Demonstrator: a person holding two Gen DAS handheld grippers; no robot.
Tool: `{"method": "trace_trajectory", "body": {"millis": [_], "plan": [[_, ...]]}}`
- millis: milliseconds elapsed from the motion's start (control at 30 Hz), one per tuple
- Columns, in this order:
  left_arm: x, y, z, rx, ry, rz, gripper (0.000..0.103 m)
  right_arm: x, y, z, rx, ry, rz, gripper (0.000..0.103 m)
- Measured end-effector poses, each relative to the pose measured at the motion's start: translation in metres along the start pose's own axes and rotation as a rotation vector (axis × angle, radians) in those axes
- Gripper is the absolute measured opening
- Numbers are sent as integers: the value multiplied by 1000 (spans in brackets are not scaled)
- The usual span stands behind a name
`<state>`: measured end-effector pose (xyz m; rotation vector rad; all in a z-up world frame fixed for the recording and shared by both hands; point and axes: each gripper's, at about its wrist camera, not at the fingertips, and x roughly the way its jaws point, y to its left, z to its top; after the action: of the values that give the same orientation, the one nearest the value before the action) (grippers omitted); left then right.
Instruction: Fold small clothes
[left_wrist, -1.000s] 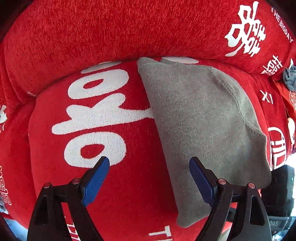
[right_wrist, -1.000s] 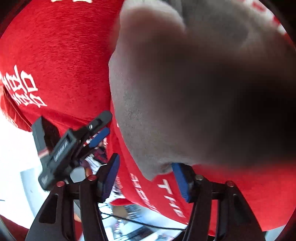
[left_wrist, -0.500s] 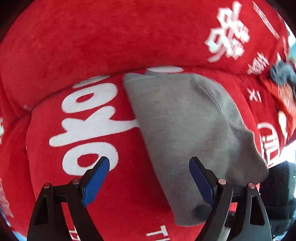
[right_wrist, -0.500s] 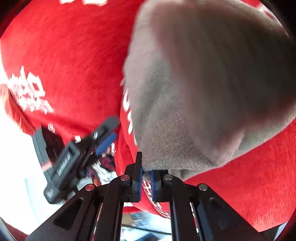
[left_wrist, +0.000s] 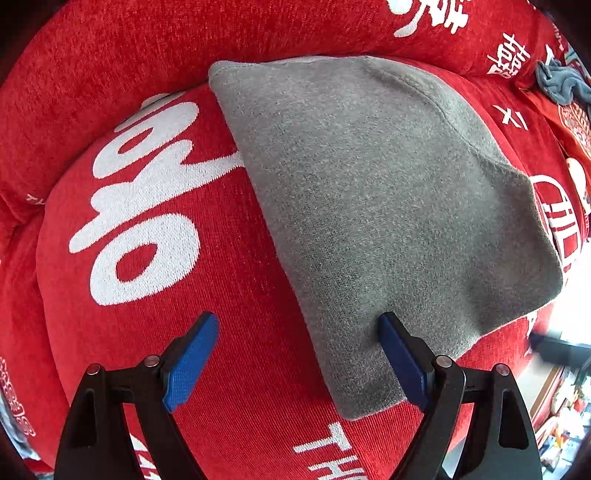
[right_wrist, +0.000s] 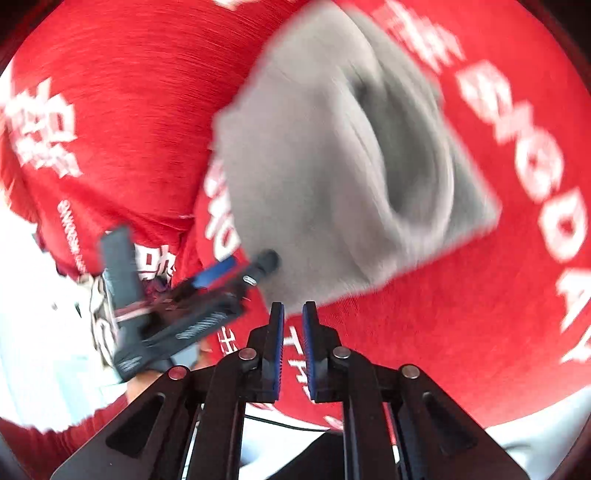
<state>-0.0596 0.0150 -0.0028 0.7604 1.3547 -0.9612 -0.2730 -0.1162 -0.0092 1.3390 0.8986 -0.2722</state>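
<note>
A small grey garment (left_wrist: 369, 203) lies folded on a red cushion (left_wrist: 147, 332) with white lettering. My left gripper (left_wrist: 295, 354) points down at it, open wide. Its right pad (left_wrist: 402, 358) is on the garment's near part and its left pad (left_wrist: 192, 358) is over bare cushion. In the right wrist view the garment (right_wrist: 314, 166) is blurred, with a rolled fold across it. My right gripper (right_wrist: 293, 332) sits just below the garment's near corner. Its jaws are opening from a narrow gap with only red cushion between them. The left gripper (right_wrist: 240, 267) shows at the left there.
A red backrest (left_wrist: 258, 33) with white characters rises behind the cushion. A dark grey cloth (left_wrist: 561, 81) lies at the far right. The cushion's front edge (right_wrist: 480, 406) drops off to a bright floor. A hand (right_wrist: 144, 384) and a dark red sleeve (right_wrist: 37, 443) hold the left gripper.
The right jaws closed on the garment's near corner, then rose and parted slightly with the cloth out of them. The left gripper came down closer onto the garment.
</note>
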Motion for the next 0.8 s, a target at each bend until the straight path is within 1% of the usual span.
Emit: {"method": "trace_trajectory", "body": {"millis": [67, 100, 167, 200, 233, 300, 333, 367, 433, 467, 500, 533, 567, 600, 667, 700, 733, 767, 800], "plan": [[3, -4, 0, 6, 4, 5, 89, -5, 7, 16, -69, -43, -53, 13], [4, -6, -1, 5, 8, 6, 89, -1, 6, 21, -81, -44, -79, 13], [4, -7, -2, -1, 16, 10, 89, 9, -10, 34, -82, -38, -213, 13], [2, -7, -2, -3, 16, 12, 89, 13, -29, 34, -56, -30, -296, 13], [-2, -6, -4, -5, 11, 17, 89, 11, -52, 33, 21, -27, -332, 2], [-12, -2, -4, -19, -11, 28, 89, -3, -82, 25, 152, -59, -212, 0], [-18, 2, -3, -34, -29, 34, 89, -14, -86, 22, 186, -77, -195, 0], [-24, 9, 0, -58, -49, 40, 89, -23, -83, 21, 176, -95, -187, 4], [-30, 20, 9, -109, -79, 47, 89, -45, -69, 25, 110, -158, -173, 9], [-31, 27, 16, -139, -91, 45, 89, -51, -65, 32, 80, -176, -161, 15], [-31, 32, 22, -165, -99, 46, 89, -54, -59, 41, 53, -185, -144, 24], [-29, 39, 31, -191, -105, 50, 89, -54, -57, 55, 29, -191, -134, 49], [-28, 47, 38, -212, -114, 53, 89, -50, -55, 66, 14, -196, -126, 55], [-25, 48, 46, -227, -125, 52, 89, -41, -55, 85, -4, -190, -112, 55], [-19, 50, 59, -249, -141, 54, 89, -18, -50, 114, -3, -160, -114, 55], [-17, 54, 62, -250, -142, 52, 89, 0, -41, 127, 7, -116, -97, 55], [-13, 52, 66, -250, -140, 52, 89, 11, -44, 136, 22, -69, -92, 43], [-10, 51, 68, -250, -137, 55, 89, 22, -43, 141, 30, -43, -121, 12], [-9, 49, 69, -251, -136, 56, 89, 26, -40, 142, 21, -31, -142, 8]]}}
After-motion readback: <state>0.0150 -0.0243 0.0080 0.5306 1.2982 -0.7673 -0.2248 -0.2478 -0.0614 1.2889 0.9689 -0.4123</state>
